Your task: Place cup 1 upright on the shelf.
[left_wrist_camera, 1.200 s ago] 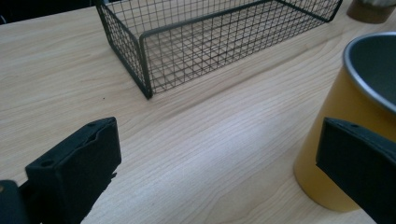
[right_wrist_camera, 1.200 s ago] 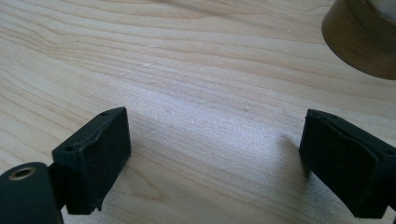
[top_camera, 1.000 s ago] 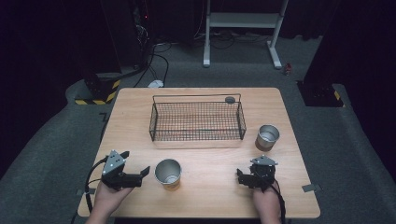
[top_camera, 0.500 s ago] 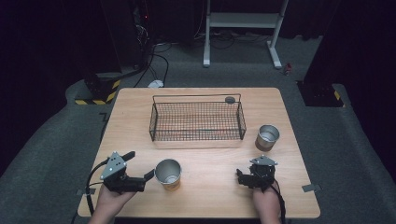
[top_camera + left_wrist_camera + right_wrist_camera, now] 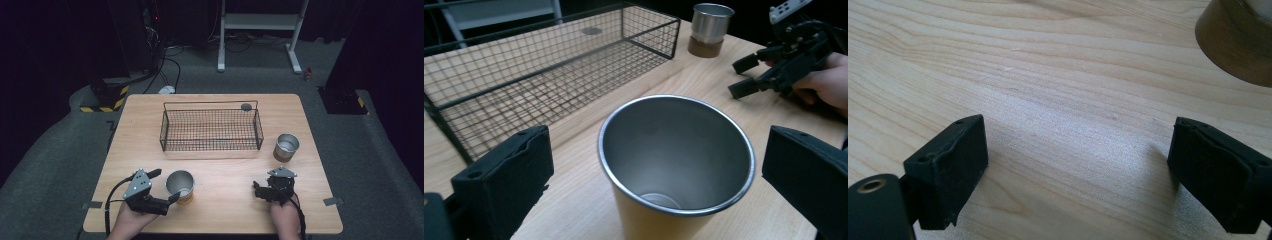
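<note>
Steel cup stands upright between the spread fingers of the left gripper, near the worktop's front edge.
Seen along the left gripper, both fingers sit wide apart, one on each side of the cup, neither touching it; the cup has a tan lower body and is empty. To the right, the right gripper rests low over bare wood, its fingers also wide apart and holding nothing. Farther back, a wire basket sits at the middle of the worktop. A second cup stands upright just beside the basket's right end, well apart from the first.
</note>
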The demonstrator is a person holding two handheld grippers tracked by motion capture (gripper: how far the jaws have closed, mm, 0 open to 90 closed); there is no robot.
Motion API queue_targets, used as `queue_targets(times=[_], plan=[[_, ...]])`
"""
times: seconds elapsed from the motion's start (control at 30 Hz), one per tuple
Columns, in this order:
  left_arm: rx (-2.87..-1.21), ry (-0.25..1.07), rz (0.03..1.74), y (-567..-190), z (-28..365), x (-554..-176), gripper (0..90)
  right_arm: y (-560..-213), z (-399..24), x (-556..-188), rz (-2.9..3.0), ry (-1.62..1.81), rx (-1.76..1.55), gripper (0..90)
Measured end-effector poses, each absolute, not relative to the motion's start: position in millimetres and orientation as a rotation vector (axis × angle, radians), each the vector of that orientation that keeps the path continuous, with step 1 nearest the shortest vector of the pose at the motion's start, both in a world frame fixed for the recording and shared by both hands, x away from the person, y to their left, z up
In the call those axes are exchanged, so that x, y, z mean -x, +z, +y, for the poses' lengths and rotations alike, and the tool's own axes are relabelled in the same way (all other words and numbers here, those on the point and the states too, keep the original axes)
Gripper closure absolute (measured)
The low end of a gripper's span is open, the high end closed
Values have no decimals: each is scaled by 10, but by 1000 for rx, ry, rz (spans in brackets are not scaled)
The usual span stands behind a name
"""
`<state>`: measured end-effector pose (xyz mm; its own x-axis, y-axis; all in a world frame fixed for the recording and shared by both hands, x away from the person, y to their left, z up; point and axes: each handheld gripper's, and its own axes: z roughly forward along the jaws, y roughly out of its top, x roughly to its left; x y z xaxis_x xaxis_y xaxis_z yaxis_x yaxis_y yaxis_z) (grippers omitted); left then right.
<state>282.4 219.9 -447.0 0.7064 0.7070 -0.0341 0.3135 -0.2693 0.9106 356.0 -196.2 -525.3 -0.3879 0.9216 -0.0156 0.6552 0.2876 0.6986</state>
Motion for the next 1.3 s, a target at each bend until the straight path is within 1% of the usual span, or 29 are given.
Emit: queue_targets(times=[0.43, 0.7, 0.9, 1.1, 1.3], plan=[[-1890, 457, 784, -4672, 2018, -2900, 5, -5253, -1959, -3554, 2143, 862, -1420, 91], [-1914, 457, 785, -4754, 1989, -2932, 5, -5253, -1958, -3553, 2142, 861, -1421, 91], [-1922, 423, 801, -4846, 1995, -2989, 5, -5253, -1958, -3553, 2142, 861, -1418, 92], [-1905, 410, 798, -4865, 1995, -3004, 5, -5253, -1958, -3553, 2142, 858, -1414, 92], [-1908, 429, 793, -4866, 1966, -2987, 5, -5252, -1960, -3552, 2144, 856, -1411, 92]])
